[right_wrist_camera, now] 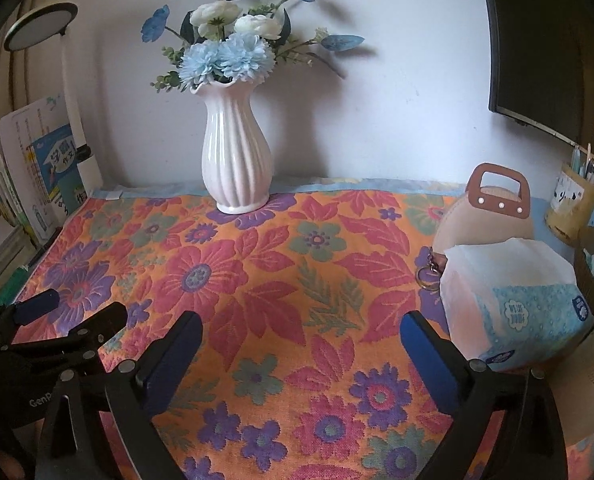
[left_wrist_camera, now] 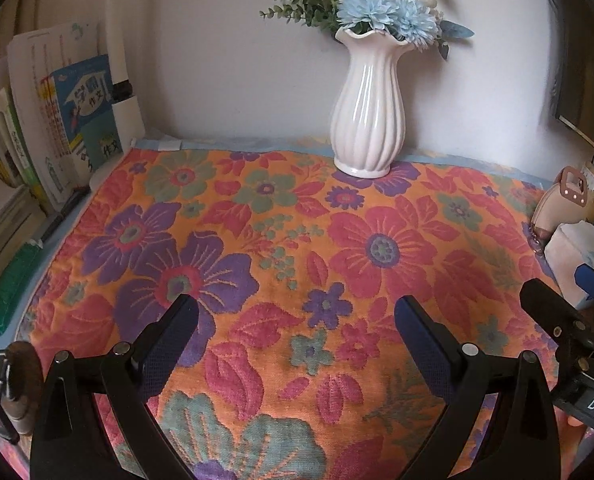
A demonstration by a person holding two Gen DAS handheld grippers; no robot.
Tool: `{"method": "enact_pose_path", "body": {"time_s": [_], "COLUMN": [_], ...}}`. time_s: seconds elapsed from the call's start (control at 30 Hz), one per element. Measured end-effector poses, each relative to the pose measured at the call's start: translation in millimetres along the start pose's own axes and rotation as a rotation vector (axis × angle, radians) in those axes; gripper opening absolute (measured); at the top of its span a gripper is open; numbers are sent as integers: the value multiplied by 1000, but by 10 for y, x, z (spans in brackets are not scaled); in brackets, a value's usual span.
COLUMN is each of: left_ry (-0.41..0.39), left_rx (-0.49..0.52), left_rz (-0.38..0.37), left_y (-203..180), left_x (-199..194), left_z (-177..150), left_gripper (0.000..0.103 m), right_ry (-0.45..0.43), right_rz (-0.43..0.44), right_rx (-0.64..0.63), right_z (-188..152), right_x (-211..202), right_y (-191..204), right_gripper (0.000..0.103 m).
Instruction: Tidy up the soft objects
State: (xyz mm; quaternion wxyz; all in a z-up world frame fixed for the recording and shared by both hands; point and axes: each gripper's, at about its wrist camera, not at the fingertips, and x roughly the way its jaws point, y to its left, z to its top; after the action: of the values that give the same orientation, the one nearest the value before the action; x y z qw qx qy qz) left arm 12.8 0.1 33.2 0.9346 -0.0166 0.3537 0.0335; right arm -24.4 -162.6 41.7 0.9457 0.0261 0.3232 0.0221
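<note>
A floral cloth (left_wrist_camera: 281,240) in orange, red and purple lies spread flat over the desk (right_wrist_camera: 281,272). My left gripper (left_wrist_camera: 297,312) hovers over the cloth's near left part, jaws wide apart with nothing between them. My right gripper (right_wrist_camera: 301,328) hovers over the near right part, also open and empty. Each gripper shows in the other's view: the right gripper (left_wrist_camera: 569,288) at the right edge, the left gripper (right_wrist_camera: 71,312) at the left edge. A soft tissue pack (right_wrist_camera: 517,304) in white and blue wrap lies on the cloth's right edge, just right of my right gripper.
A white ribbed vase (left_wrist_camera: 367,120) of blue and white flowers stands on the cloth's far edge by the wall. Books (left_wrist_camera: 57,120) lean at the left. A beige pouch (right_wrist_camera: 489,216) with a handle, a pen holder (right_wrist_camera: 573,204) and a dark monitor (right_wrist_camera: 545,60) sit at the right.
</note>
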Motion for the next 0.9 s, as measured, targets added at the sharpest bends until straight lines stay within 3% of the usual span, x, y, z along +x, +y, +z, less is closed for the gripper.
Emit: {"method": "enact_pose_path", "body": {"time_s": [0.9], "left_ry": [30], "left_rx": [-4], "left_rz": [-17], "left_y": [16], "left_x": [44], "left_z": [-7], "left_gripper": [98], "right_ry": [10], "right_rz": [-28], "right_rx": [-55], "right_z": [-11], "right_x": [45], "right_y": [87], "right_gripper": [100]}}
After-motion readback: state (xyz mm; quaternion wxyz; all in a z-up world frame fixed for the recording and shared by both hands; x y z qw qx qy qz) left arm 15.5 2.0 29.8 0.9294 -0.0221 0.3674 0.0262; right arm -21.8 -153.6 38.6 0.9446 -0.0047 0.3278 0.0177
